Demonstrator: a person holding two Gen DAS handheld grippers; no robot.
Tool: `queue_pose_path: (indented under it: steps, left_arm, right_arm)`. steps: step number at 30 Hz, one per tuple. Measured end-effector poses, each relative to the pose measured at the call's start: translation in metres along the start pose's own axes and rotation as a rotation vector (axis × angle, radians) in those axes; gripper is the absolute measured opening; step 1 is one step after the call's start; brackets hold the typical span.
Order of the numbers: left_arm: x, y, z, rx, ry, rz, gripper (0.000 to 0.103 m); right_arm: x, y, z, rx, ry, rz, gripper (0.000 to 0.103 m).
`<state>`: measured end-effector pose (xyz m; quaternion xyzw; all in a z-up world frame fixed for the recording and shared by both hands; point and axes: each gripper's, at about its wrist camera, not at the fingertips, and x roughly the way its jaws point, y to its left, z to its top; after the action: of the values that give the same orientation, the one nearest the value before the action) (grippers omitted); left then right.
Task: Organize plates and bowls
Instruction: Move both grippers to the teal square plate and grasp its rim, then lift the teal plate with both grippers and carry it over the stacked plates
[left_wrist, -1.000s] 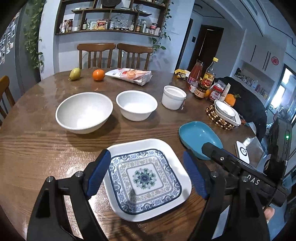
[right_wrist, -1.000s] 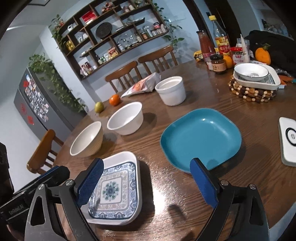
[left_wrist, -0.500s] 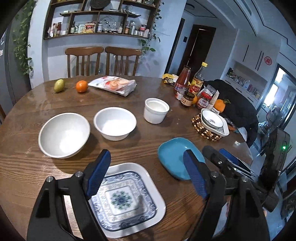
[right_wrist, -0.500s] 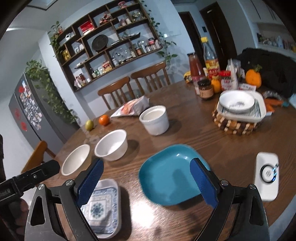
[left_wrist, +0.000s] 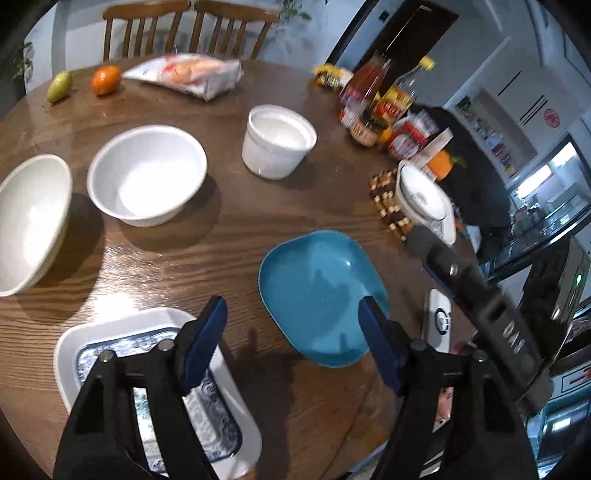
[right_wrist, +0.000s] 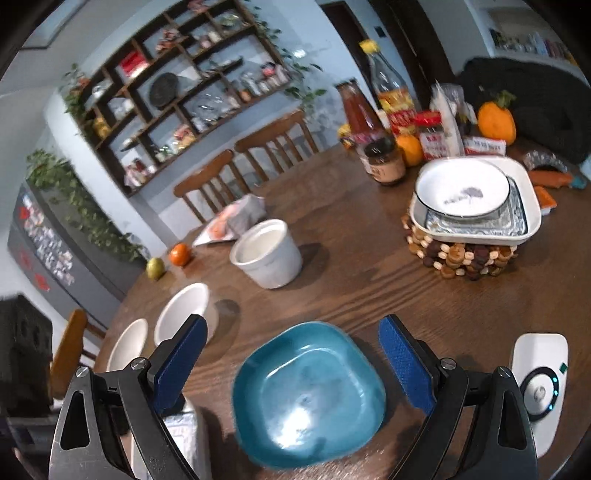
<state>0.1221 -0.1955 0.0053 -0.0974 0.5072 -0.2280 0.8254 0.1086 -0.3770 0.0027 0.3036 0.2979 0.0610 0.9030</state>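
A teal square plate (left_wrist: 317, 291) (right_wrist: 306, 391) lies near the table's front edge. My left gripper (left_wrist: 291, 339) hovers over its near left edge; the jaws are closing, with only table and plate rim below them and nothing pressed. A white square plate with a blue pattern (left_wrist: 92, 332) lies under its left finger. My right gripper (right_wrist: 291, 362) stands open just above the teal plate, which shows between its fingers. Two white bowls (left_wrist: 147, 173) (left_wrist: 29, 221) and a white ramekin (left_wrist: 277, 140) (right_wrist: 266, 251) sit further back. A stack of plates (right_wrist: 472, 195) rests on a beaded trivet (right_wrist: 461, 254).
Bottles and jars (right_wrist: 384, 122), oranges and a small pumpkin (right_wrist: 495, 122) crowd the far right. A white round-dial device (right_wrist: 539, 384) lies by the table edge right of the teal plate. A snack bag (left_wrist: 192, 74), an orange and a pear lie at the back. Chairs stand behind the table.
My left gripper has swung right from over the patterned plate toward the teal plate, and its jaws have narrowed. My right gripper has moved in over the teal plate, and the plate stack looks nearer.
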Motion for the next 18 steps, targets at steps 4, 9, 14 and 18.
queue_pose_path:
  steps: [4,9,14,18]
  left_arm:
    - [0.02,0.006,0.001,-0.012,0.01,0.031,0.061]
    - [0.034,0.005,-0.006,0.021,0.031,0.052,0.057]
    - [0.039,0.002,-0.013,0.04,0.036,0.044,0.048]
    - [0.048,0.0,-0.017,0.052,0.059,0.034,0.045]
  right_arm:
    - [0.022,-0.008,0.0,0.042,0.064,0.013,0.095]
    - [0.031,-0.01,-0.003,0.042,0.092,0.006,0.095]
    - [0.032,-0.021,-0.007,0.063,0.085,-0.026,0.093]
    - [0.038,-0.028,-0.012,0.082,0.108,-0.042,0.082]
